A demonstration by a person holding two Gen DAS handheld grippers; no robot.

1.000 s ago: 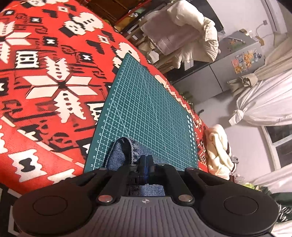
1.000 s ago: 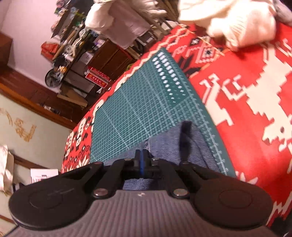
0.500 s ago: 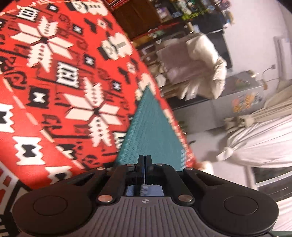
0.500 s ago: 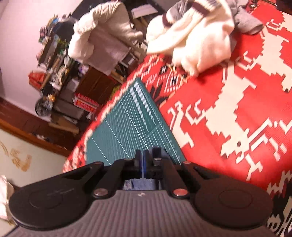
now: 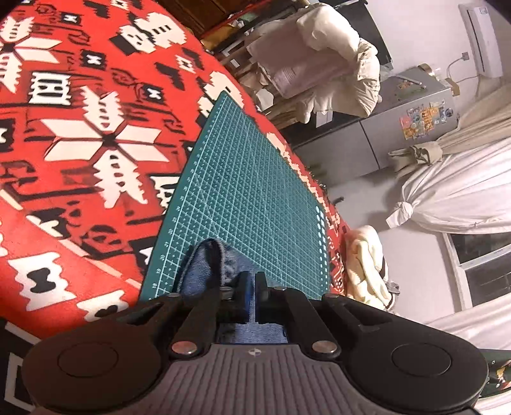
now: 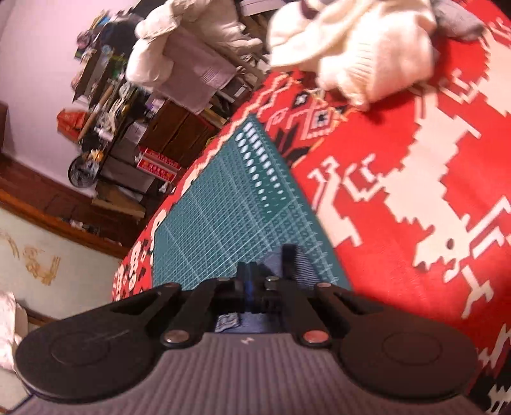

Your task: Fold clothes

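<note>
— Where is the garment?

— The blue denim garment [image 5: 220, 265] lies on the near end of the green cutting mat [image 5: 249, 191], bunched into a raised fold just ahead of my left gripper [image 5: 251, 289]. In the right wrist view the same denim [image 6: 300, 265] shows at the mat's near right corner, with a dark strip of it standing up beside my right gripper [image 6: 252, 287].

— Are your jaws clamped on it?

— On the left, my fingers stand slightly apart, a narrow gap between them, with denim showing beneath and between; whether they pinch it I cannot tell. On the right, my fingers sit nearly together and cloth shows just below them, but that view is blurred, so I cannot tell if they grip it either.

— What carries the mat?

— A red patterned blanket [image 5: 80, 143] with white and black figures. The mat [image 6: 230, 210] runs along it towards the blanket's far edge.

— Anything else on the blanket?

— A cream knitted garment [image 6: 357, 54] lies heaped near the far right corner in the right view, well apart from the mat, with something grey [image 6: 456, 19] touching it behind. In the left view a cream garment [image 5: 364, 258] sits by the blanket's right edge.
</note>
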